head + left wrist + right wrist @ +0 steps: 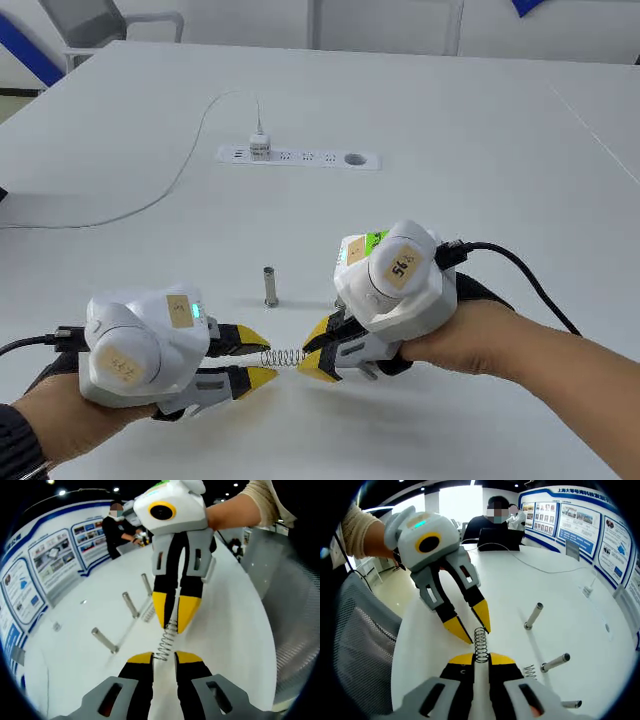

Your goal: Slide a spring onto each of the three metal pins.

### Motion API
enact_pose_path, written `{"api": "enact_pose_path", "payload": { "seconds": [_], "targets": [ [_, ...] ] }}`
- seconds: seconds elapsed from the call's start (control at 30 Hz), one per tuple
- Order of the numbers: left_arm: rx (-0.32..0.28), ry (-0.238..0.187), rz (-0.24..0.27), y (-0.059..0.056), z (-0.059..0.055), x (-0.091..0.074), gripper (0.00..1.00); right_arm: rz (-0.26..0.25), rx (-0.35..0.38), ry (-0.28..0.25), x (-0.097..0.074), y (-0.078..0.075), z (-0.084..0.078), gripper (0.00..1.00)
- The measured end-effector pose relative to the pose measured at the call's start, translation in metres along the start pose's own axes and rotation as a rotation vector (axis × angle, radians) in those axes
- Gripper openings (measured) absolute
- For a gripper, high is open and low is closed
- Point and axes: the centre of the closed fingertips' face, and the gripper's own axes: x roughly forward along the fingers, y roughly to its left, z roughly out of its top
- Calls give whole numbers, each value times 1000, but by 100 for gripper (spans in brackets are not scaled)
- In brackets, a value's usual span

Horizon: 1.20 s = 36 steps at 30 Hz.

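Holding the spring (pixel 283 356) by one end, your right gripper (pixel 305 356) has its jaws pinched together on the coil. The spring runs level above the table (pixel 450 150) towards your left gripper (pixel 265 358). That gripper's jaws stand apart, one on either side of the spring's free end. From the right gripper view they do not appear to press on it.

Step in hand, as judged: a handover or re-grip between the two grippers, ahead of the first fitting.

Just beyond the grippers, in the left gripper view, three pins stand in a row: the nearest pin (pixel 104 640), the middle pin (pixel 131 605) and the far pin (pixel 146 584). All three look bare, so no spring is fitted yet. A second spring (pixel 148 612) lies on the table close beside the middle and far pins. A third spring cannot be made out.

Next move, as judged:
- Settle which gripper carries the spring. If the left is to take it, close it on the free end before the right lets go.
- Turn the coil upright so its open end faces down.
- Line its bore up over a pin top, then lower it straight. A tilted coil is likely to catch on the pin's rim.

Farther back on the table lies a power strip (pixel 300 157), well apart from the work.
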Motion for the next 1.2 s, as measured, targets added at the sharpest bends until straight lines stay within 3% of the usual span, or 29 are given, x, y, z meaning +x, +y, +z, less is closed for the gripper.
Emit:
{"api": "enact_pose_path", "payload": {
  "seconds": [0.23,0.47,0.77,1.2],
  "targets": [
    [42,14,-14,-4,-1,2,12,22,4,25,-1,5,-3,11],
    [39,15,-13,-5,0,3,11,13,14,-17,-10,3,11,11],
    [-114,-47,6,3,10,4,11,-18,24,-86,-19,-4,27,11],
    [-205,-96,14,4,20,7,11,-42,27,-154,-20,-7,46,11]
  ]
}}
